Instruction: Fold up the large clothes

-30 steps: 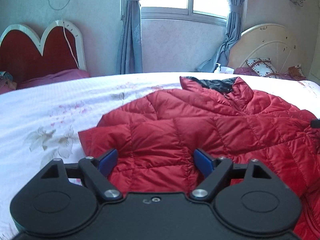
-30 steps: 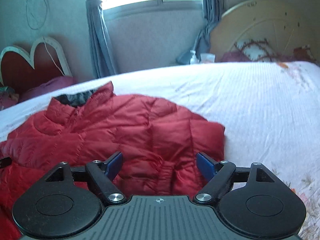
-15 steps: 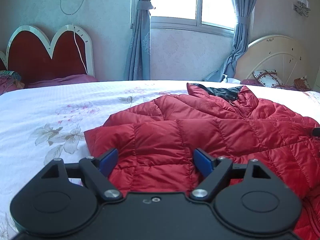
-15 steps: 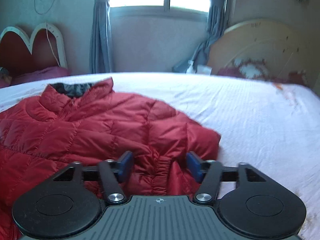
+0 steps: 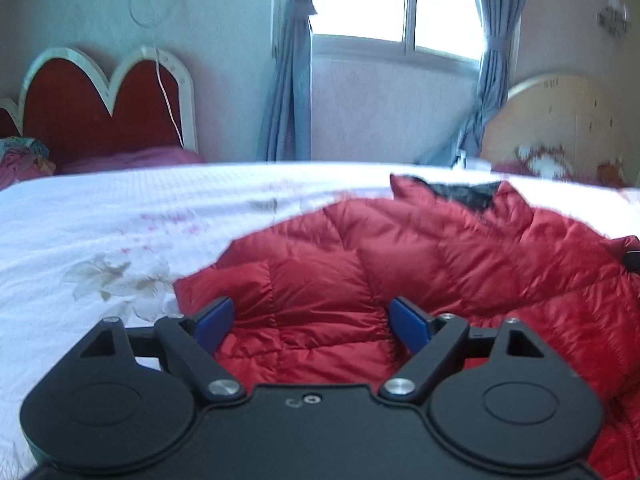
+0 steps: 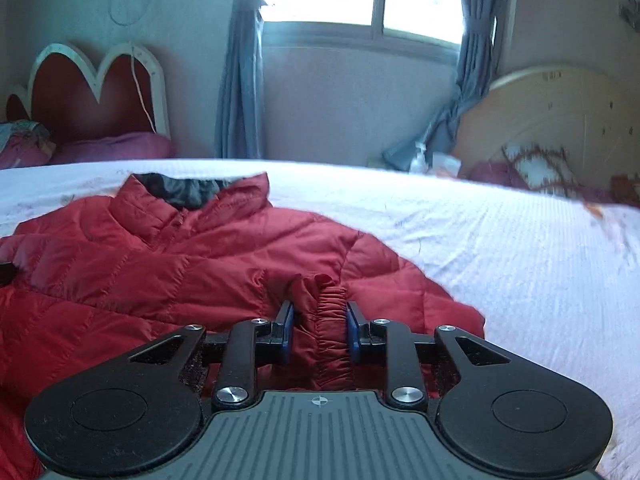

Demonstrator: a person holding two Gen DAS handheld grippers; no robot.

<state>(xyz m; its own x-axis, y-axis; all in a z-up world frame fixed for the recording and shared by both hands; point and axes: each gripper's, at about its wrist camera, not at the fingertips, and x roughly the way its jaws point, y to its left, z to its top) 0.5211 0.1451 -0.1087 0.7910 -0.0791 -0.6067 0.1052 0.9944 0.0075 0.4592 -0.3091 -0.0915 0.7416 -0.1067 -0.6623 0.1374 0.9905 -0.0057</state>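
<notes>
A red quilted puffer jacket with a black collar lining lies spread on a white bed. It also shows in the right wrist view. My left gripper is open, its blue pads spread wide over the jacket's left sleeve end. My right gripper has closed in on the elastic cuff of the right sleeve, which is bunched between its blue pads.
The white floral bedspread lies around the jacket. A red heart-shaped headboard stands at the back left and a round cream headboard with pillows at the back right. A window with blue curtains is behind.
My right gripper has closed from wide open onto the sleeve cuff. My left gripper stays open over the left sleeve, and its view has shifted slightly.
</notes>
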